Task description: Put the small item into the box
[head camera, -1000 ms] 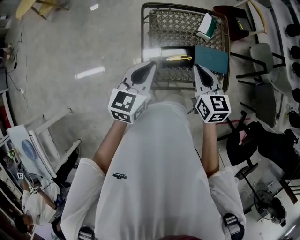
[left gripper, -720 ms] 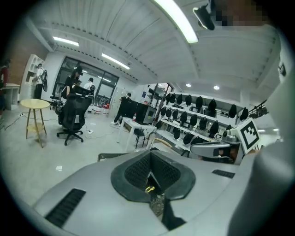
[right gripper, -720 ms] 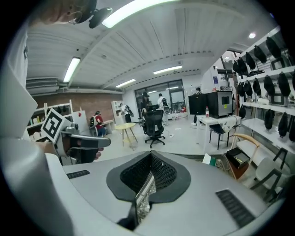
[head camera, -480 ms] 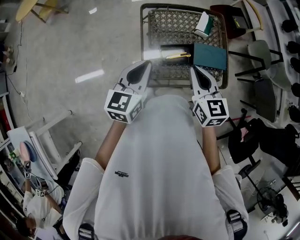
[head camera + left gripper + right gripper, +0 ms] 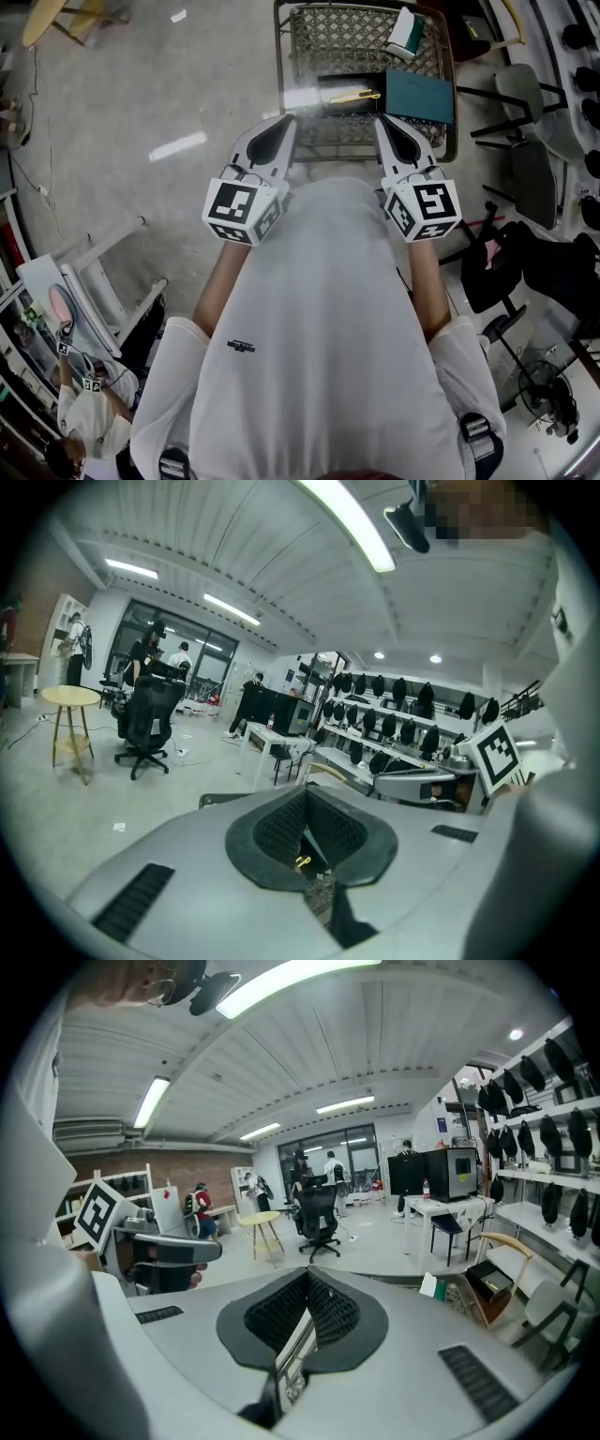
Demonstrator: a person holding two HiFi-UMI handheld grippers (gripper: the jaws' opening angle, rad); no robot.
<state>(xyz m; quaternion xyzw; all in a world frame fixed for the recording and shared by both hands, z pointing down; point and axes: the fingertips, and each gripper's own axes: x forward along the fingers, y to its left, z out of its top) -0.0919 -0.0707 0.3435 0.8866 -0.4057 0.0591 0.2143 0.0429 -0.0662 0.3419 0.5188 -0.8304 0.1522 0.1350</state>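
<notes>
A metal mesh table [image 5: 328, 47] stands ahead of me. On it lies an open black box [image 5: 342, 84] with a teal lid [image 5: 417, 94] folded out to its right and a thin yellow item [image 5: 354, 97] inside. A small white and green item [image 5: 405, 33] rests at the table's far right corner. My left gripper [image 5: 286, 122] and right gripper [image 5: 382, 122] hover side by side at the table's near edge, both shut and holding nothing. In the left gripper view the yellow item [image 5: 302, 862] shows through the slit of the jaws. The box [image 5: 492, 1279] appears at the right of the right gripper view.
Chairs [image 5: 525, 94] crowd the table's right side, with a black office chair [image 5: 497, 272] nearer to me. A white frame [image 5: 84, 281] and a person [image 5: 89, 422] are at lower left. A yellow stool [image 5: 47, 19] stands at far left.
Both grippers have risen slightly in the view and stay shut. The table and box have slid toward the top of the picture.
</notes>
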